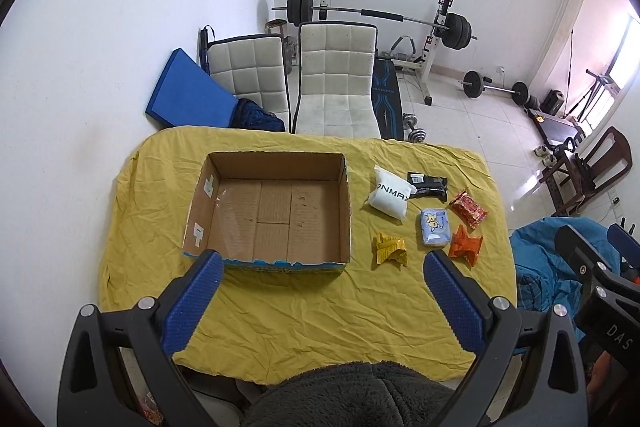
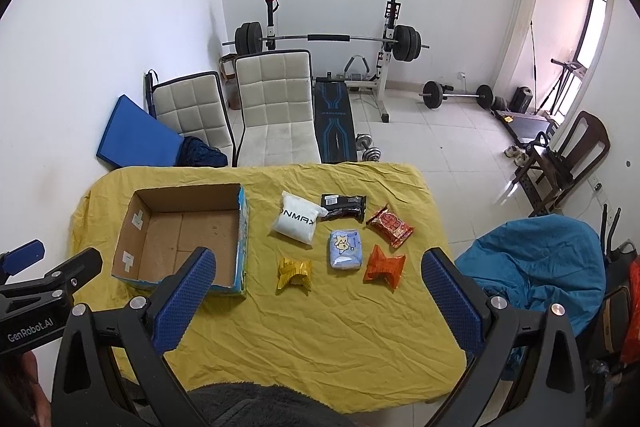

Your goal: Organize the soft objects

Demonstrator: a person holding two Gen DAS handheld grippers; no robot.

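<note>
An open, empty cardboard box (image 1: 268, 215) (image 2: 182, 239) sits on the left of the yellow-clothed table (image 1: 320, 307) (image 2: 320, 327). To its right lie several soft packs: a white pouch (image 1: 389, 197) (image 2: 298, 221), a black pack (image 1: 427, 183) (image 2: 344, 207), a red pack (image 1: 468, 209) (image 2: 390, 225), a light blue tissue pack (image 1: 435, 227) (image 2: 346, 249), a yellow wrapper (image 1: 389, 249) (image 2: 295, 273) and an orange wrapper (image 1: 466, 245) (image 2: 385, 267). My left gripper (image 1: 324, 269) is open above the table's near side. My right gripper (image 2: 318, 265) is open, also held above it. Both are empty.
Two white padded chairs (image 1: 332, 83) (image 2: 276, 107) stand behind the table, with a blue mat (image 1: 188, 95) against the wall. A barbell rack (image 1: 380, 15) and weights fill the back. A blue-covered seat (image 2: 540, 267) stands right of the table.
</note>
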